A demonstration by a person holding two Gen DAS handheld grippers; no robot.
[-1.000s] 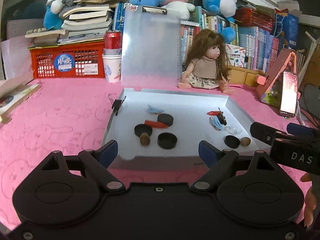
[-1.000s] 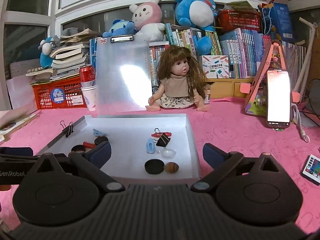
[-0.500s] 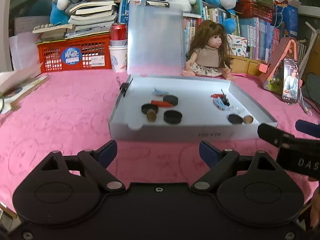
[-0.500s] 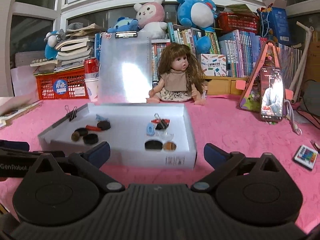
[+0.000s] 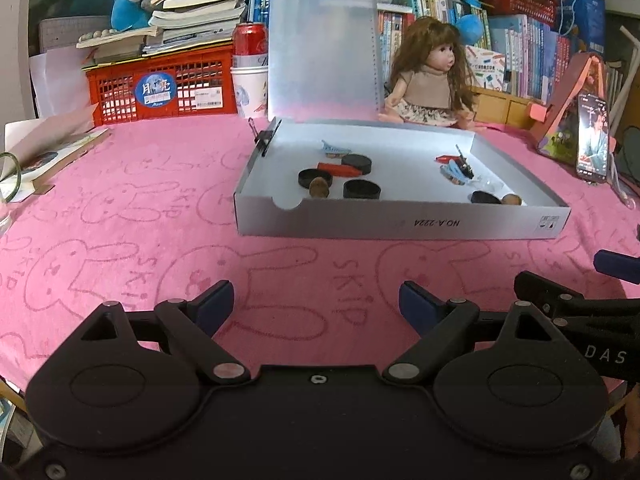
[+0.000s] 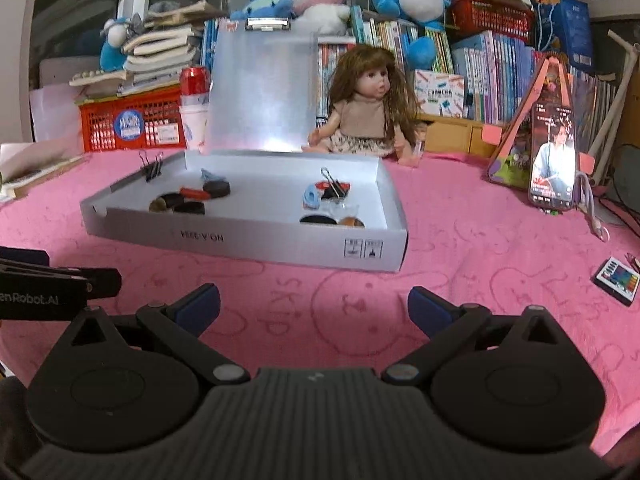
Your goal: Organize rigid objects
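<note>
A white cardboard tray (image 5: 400, 224) (image 6: 248, 236) sits on the pink cloth. On its left it holds black round lids (image 5: 361, 189), a red stick (image 5: 336, 168), a brown nut (image 5: 319, 189) and a blue clip (image 5: 334, 147). On its right lie a black binder clip (image 6: 334, 186), a blue clip (image 6: 311, 197), a black lid (image 5: 485, 197) and a brown nut (image 5: 512, 200). My left gripper (image 5: 316, 304) and right gripper (image 6: 314, 306) are both open, empty, and held well in front of the tray.
A binder clip (image 6: 152, 168) sits on the tray's left wall. Behind stand a clipboard (image 5: 322, 48), a doll (image 5: 430, 76), a red basket (image 5: 164, 84), a can on cups (image 5: 250, 64) and books. A phone on a stand (image 6: 552, 160) and a small remote (image 6: 616, 280) are at the right.
Both grippers have pulled back from over the tray toward the table's front edge; the tray now looks farther away. Both stayed open and empty. Nothing in the tray moved.
</note>
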